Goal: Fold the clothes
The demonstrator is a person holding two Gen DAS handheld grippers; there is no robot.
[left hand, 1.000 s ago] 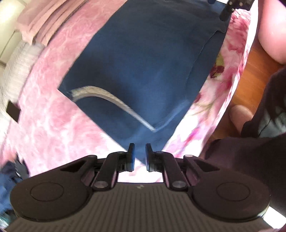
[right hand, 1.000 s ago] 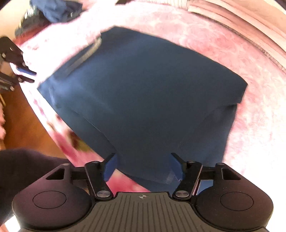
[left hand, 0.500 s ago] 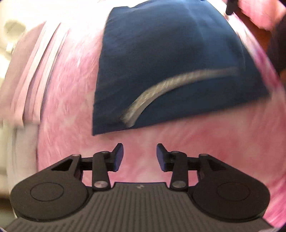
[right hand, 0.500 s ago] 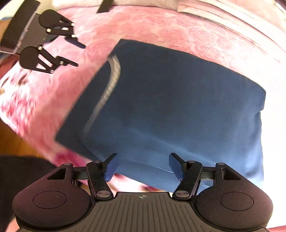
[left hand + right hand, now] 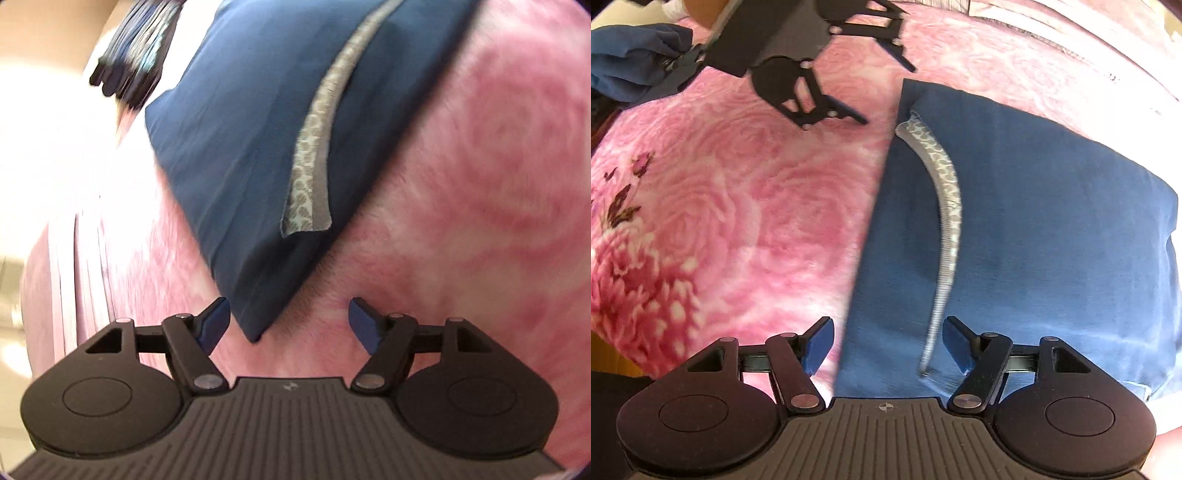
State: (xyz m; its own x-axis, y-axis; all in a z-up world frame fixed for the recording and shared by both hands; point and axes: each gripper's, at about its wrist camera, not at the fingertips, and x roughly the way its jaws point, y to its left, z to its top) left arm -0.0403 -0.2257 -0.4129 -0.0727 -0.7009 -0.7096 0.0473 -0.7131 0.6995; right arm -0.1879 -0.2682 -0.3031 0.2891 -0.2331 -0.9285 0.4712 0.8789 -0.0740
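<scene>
A folded navy garment (image 5: 240,147) with a grey patterned neck band (image 5: 314,166) lies on the pink rose blanket (image 5: 480,184). My left gripper (image 5: 288,310) hovers at one corner of it. Its jaws are opening wide, and the corner tip lies between the fingers without touching the pads. In the right wrist view the garment (image 5: 1052,221) fills the right half, its band (image 5: 947,192) curving down toward me. My right gripper (image 5: 888,328) stands open over the near left edge, gripping nothing. The left gripper (image 5: 888,94) shows at the top, beside the far left corner.
A heap of blue clothes (image 5: 635,62) lies at the blanket's far left, seen blurred as dark cloth (image 5: 133,55) in the left wrist view. Pale striped bedding (image 5: 1071,37) runs along the back. The bed edge and wooden floor (image 5: 613,362) are at the lower left.
My left gripper went from shut to wide open and swung round to the garment's far corner. My right gripper slid left along the near edge, still open.
</scene>
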